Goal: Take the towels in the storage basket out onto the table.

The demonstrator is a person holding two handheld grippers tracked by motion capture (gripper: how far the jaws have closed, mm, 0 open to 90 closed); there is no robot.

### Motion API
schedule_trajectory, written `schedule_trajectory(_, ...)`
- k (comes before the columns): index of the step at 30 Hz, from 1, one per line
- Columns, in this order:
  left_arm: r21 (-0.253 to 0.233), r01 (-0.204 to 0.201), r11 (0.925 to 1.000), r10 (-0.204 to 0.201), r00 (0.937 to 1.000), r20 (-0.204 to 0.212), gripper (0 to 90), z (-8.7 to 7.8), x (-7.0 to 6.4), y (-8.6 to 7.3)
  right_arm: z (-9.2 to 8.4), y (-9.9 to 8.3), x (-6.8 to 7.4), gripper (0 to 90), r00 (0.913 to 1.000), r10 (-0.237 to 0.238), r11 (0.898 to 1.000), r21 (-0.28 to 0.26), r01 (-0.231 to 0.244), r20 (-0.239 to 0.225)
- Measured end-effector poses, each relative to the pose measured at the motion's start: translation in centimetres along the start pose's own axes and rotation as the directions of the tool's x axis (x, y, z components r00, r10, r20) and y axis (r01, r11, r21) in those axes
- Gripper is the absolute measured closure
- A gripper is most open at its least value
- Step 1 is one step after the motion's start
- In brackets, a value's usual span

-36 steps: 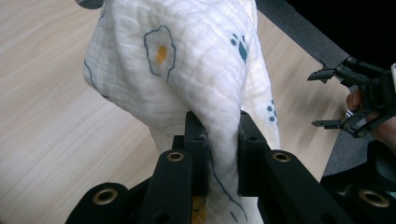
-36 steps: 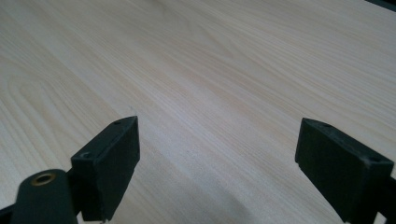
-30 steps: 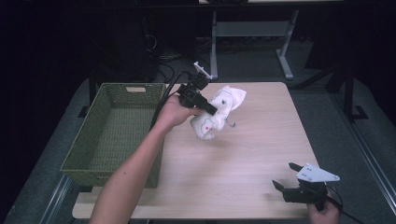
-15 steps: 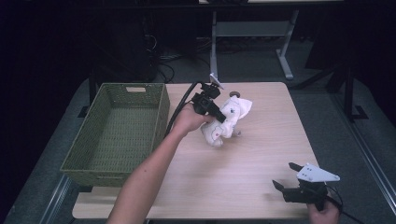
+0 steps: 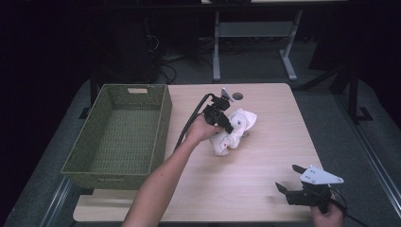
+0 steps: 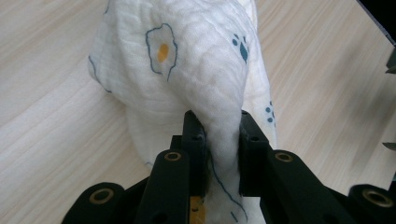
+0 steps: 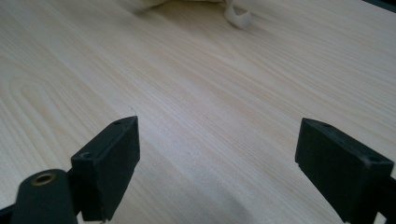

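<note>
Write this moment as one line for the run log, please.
left gripper: shut on white printed cloth | right gripper: open, near table edge | green woven basket: empty

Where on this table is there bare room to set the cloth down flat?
The widest free patch is the light wooden table in front, bordered by the green woven basket, the white printed cloth and the open right claw. The strip right of the cloth is bare too. It is crowded mid-table, where the left claw pinches the cloth.

The basket sits on the table's left part. The cloth lies at frame centre, right of the basket, with the left gripper on it. The right gripper rests lower right.
</note>
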State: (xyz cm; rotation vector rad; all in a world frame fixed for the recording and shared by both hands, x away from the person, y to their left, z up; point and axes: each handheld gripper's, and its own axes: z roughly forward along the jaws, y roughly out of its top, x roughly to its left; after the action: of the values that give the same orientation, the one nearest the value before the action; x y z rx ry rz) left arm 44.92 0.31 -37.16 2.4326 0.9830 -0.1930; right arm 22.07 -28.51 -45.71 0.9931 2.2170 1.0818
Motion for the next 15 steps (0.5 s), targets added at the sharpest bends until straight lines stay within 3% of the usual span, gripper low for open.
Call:
schedule_trajectory(6, 0.021, 0.005, 0.9998, -0.005, 1.0, -0.007, 75.8, 2.2, 0.1, -0.1, 0.0, 0.0, 0.0, 13.5, 1.0, 0.003, 1.0, -0.002, -0.003, -0.001)
schedule_trajectory(15, 0.038, 0.009, 0.9992, -0.008, 0.9999, -0.015, 75.0, 3.7, 0.1, -0.2, 0.0, 0.0, 0.1, 13.5, 1.0, 0.001, 1.0, -0.003, -0.001, -0.003)
